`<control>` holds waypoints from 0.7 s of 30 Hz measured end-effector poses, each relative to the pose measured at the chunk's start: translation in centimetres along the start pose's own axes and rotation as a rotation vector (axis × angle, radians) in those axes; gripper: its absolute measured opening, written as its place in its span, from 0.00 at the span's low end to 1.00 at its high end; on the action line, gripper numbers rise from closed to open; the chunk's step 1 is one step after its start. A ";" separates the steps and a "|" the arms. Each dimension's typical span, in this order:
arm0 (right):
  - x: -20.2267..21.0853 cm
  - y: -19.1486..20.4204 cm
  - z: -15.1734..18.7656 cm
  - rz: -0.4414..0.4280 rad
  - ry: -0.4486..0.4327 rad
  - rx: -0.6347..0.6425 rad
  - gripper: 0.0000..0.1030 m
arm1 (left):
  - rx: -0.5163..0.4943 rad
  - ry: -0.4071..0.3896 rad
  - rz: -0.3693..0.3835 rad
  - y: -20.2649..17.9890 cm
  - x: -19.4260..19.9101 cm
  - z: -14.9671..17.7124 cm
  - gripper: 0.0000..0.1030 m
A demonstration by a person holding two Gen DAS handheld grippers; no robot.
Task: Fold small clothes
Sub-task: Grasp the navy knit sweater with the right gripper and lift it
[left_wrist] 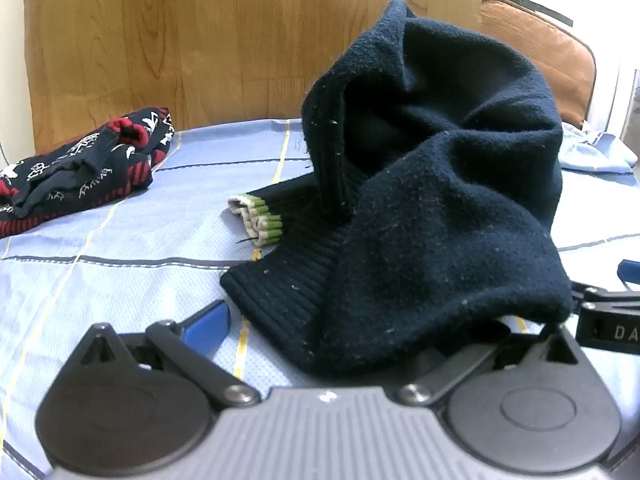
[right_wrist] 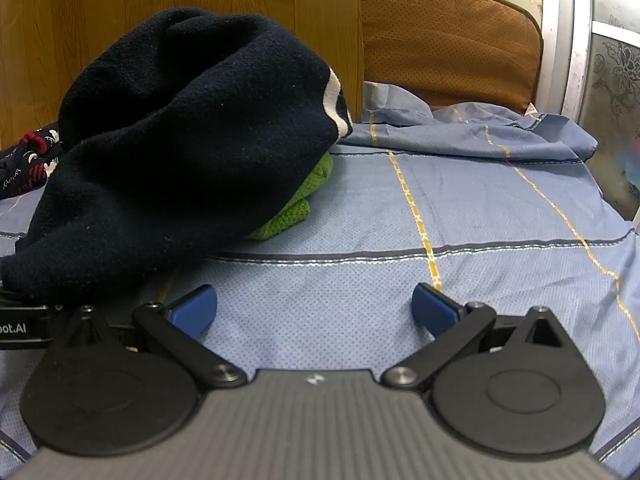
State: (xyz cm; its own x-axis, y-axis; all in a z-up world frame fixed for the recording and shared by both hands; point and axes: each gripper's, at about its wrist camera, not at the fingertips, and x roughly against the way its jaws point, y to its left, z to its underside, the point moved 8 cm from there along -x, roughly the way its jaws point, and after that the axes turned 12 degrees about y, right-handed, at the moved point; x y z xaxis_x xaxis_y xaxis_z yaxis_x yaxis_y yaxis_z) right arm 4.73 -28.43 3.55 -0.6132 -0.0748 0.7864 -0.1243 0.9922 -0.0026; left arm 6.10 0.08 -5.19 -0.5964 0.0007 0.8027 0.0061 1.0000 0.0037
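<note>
A dark navy knit sweater (left_wrist: 432, 184) lies bunched in a heap on the blue checked sheet (left_wrist: 120, 248). Its cuff has green and cream stripes (left_wrist: 256, 216). My left gripper (left_wrist: 344, 328) is open, with the sweater's hem draped between its jaws; the left blue fingertip (left_wrist: 208, 326) shows and the right one is hidden under the cloth. In the right wrist view the same sweater (right_wrist: 180, 148) sits at the left with a green knit part (right_wrist: 296, 204) under it. My right gripper (right_wrist: 314, 312) is open and empty over the sheet, to the right of the sweater.
A folded navy and red patterned sweater (left_wrist: 76, 164) lies at the far left. A wooden headboard (left_wrist: 200, 40) stands behind. A brown cushion (right_wrist: 448, 32) is at the back right. The sheet is rumpled at the far right (right_wrist: 480, 128).
</note>
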 end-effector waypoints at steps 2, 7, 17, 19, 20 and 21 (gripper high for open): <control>0.0 0.0 0.0 -0.006 -0.001 -0.006 1.00 | -0.007 0.008 0.004 0.1 0.0 -0.1 1.00; -0.1 0.2 -0.1 -0.005 -0.001 -0.005 1.00 | -0.001 0.001 -0.003 0.4 0.0 -0.3 1.00; -0.1 0.3 -0.1 -0.004 -0.002 -0.011 1.00 | 0.000 -0.001 -0.009 0.1 -0.1 -0.1 1.00; -0.2 0.2 -0.2 -0.003 -0.001 -0.012 1.00 | 0.000 -0.001 -0.009 0.1 -0.1 -0.1 1.00; -0.3 0.2 -0.2 -0.002 -0.001 -0.012 1.00 | 0.001 -0.001 -0.008 0.1 -0.1 -0.1 1.00; -0.4 0.3 -0.2 -0.001 -0.001 -0.014 1.00 | 0.001 -0.001 -0.006 0.2 -0.1 -0.1 1.00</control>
State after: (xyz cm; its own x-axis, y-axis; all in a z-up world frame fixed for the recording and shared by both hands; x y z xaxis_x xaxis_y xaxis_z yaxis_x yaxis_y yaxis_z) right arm 5.07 -28.10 3.39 -0.6139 -0.0755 0.7857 -0.1141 0.9935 0.0063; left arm 6.23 0.26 -5.23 -0.5969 -0.0053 0.8023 0.0015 1.0000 0.0077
